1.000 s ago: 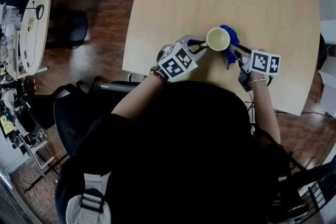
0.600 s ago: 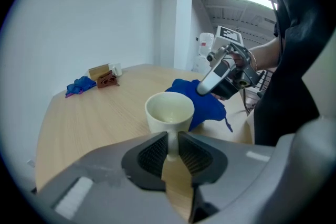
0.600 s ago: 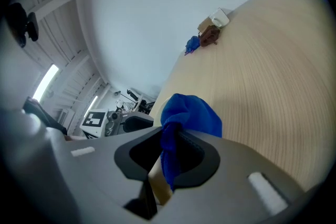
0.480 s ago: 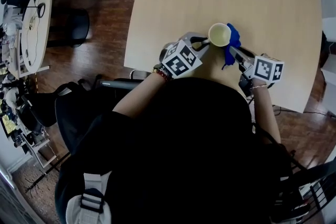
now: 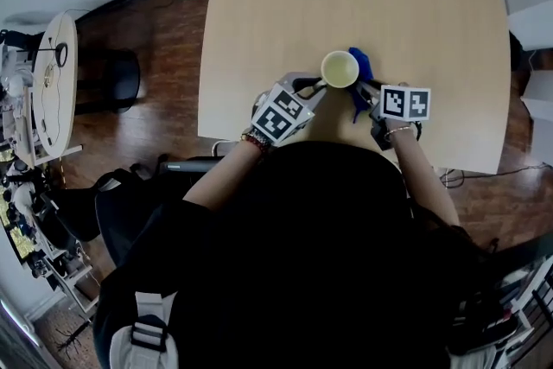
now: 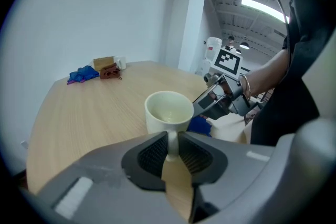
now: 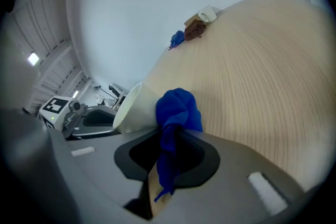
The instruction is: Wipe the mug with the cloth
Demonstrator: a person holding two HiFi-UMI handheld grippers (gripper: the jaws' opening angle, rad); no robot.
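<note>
The mug (image 6: 169, 113) is pale and open side up, over the near part of the surface (image 5: 415, 13), just in front of you. Its handle is mostly swallowed by your left gripper (image 6: 171, 149), and its base is hidden behind those jaws, so you cannot tell whether it stands on the wood or hangs just clear of it. From the head view the blue cloth (image 7: 178, 110) shows only as a small bunch at the mug's right side, partly covered by the right gripper's marker cube (image 5: 405, 102). Your own torso blocks the near edge of the surface.

Both forearms reach forward from your body and angle inward, and both grippers slope downward and meet at the mug from opposite sides.

The left jaws are closed on the handle, with the cup just beyond their tips. The jaws of your right gripper (image 7: 167, 155) are nearly together, pinching the cloth. A tail hangs down between them, and the bunched end beyond the tips presses against the mug's outer wall.

A blue bundle (image 6: 81, 74) and a brown object (image 6: 109, 71) lie well apart at the far edge.
</note>
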